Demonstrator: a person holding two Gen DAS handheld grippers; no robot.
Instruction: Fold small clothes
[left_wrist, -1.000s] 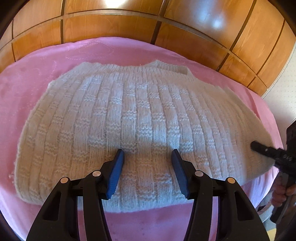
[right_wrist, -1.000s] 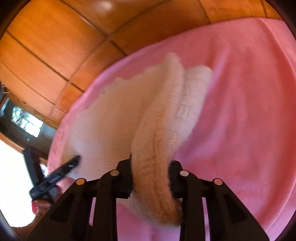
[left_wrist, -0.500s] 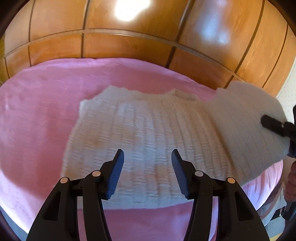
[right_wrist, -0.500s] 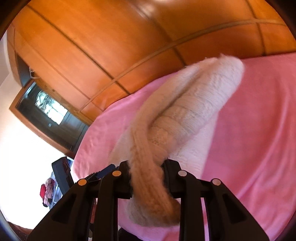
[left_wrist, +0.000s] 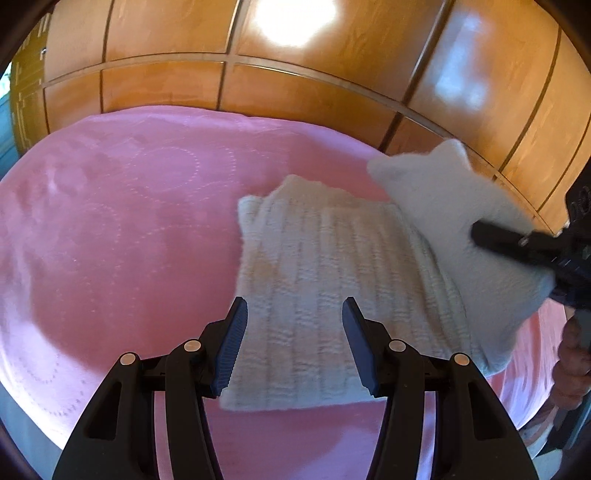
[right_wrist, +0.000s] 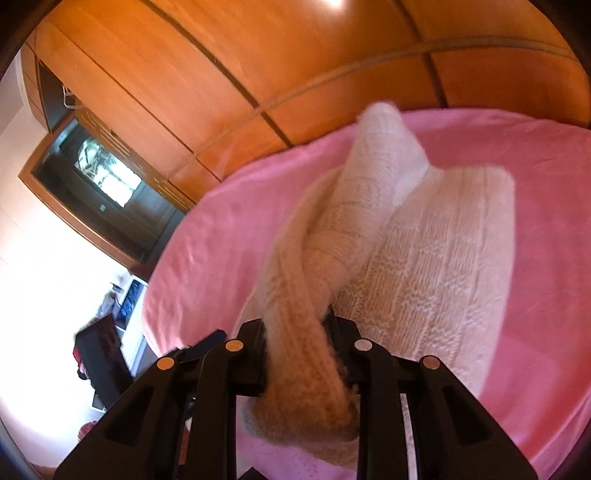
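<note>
At six o'clock in the left wrist view, the left gripper (left_wrist: 291, 343) hovers with jaws apart and empty over the near hem of the cream knit sweater (left_wrist: 325, 295). The sweater lies on the pink bedspread (left_wrist: 110, 240); beyond it, toward two o'clock, the right gripper (right_wrist: 295, 343) has its jaws clamped on a bunched edge, lifting that side clear. The knit looks light, soft and stretchy, likely to sag and drag rather than hold a crease, so I would grip thick ribbed edges or corners, not the loose middle.
</note>
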